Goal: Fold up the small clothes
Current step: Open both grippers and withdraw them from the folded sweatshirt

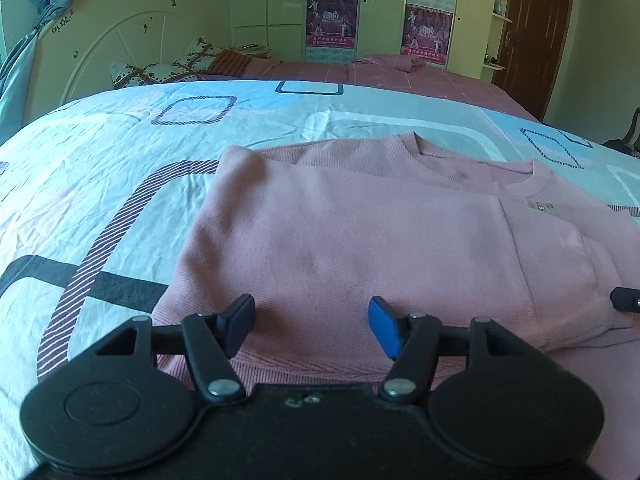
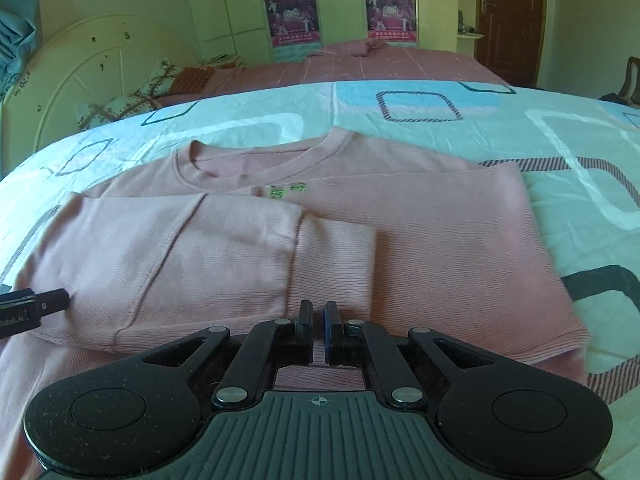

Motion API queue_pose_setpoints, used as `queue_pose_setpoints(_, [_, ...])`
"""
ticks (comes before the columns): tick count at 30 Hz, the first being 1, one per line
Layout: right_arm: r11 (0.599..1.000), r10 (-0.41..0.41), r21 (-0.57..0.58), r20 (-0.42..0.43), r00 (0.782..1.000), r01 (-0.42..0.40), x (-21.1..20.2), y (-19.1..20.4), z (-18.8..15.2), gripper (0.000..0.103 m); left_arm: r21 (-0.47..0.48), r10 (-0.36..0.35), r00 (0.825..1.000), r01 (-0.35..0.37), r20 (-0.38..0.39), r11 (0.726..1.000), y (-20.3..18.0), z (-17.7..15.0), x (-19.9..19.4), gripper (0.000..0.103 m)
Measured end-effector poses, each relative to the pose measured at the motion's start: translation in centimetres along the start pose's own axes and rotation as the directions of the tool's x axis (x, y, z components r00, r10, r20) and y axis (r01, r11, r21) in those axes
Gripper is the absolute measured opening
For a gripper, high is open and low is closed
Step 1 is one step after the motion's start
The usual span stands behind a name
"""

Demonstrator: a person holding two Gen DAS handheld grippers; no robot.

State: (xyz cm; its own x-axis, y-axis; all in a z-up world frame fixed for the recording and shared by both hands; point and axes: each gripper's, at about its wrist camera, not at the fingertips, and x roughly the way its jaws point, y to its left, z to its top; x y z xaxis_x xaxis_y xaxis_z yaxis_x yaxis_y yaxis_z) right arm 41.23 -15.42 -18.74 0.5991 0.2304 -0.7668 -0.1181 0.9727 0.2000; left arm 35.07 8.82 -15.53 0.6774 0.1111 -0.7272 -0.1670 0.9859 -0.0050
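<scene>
A pink sweatshirt [image 1: 360, 232] lies flat on the patterned bedsheet [image 1: 100, 184], neck hole away from me, with both sides and sleeves folded in over the body. My left gripper [image 1: 312, 326] is open just above the bottom hem on its left part, holding nothing. In the right wrist view the sweatshirt [image 2: 420, 240] shows a small green chest logo [image 2: 288, 191] and a folded sleeve cuff [image 2: 332, 264]. My right gripper [image 2: 319, 330] is shut with a narrow gap at the hem near the cuff; I cannot tell whether cloth is pinched. The other gripper's tip [image 2: 48, 302] shows at the left.
The light blue sheet [image 2: 560, 184] with square patterns surrounds the sweatshirt. A pink bedspread [image 1: 400, 76], pillows [image 1: 160, 70] and a white headboard [image 1: 100, 40] lie beyond. Wardrobes with posters [image 2: 296, 16] and a brown door [image 2: 512, 20] stand at the back.
</scene>
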Motion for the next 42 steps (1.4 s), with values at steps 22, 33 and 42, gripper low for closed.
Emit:
queue_pose_setpoints(22, [0.979,0.147,-0.136,-0.056,0.988,-0.153,-4.4,3.5,-5.8,0.048,0.075,-0.001,0.999,0.003,-0.034,0.997,-3.7,-5.9,-4.4,0.063])
queue_pose_setpoints(33, [0.989,0.096,-0.107,-0.026,0.995,-0.098,-6.9,1.2,-7.3,0.048,0.127,-0.022,0.999,0.024,-0.024,0.992,-3.2,-7.0,-6.3,0.062])
queue_pose_setpoints(42, [0.98,0.041,-0.192,-0.073,0.996,-0.055,-8.4,5.1,-11.2,0.048,0.212,-0.086,0.996,0.09,-0.025,0.973,-3.0,-10.4,-8.6,0.065])
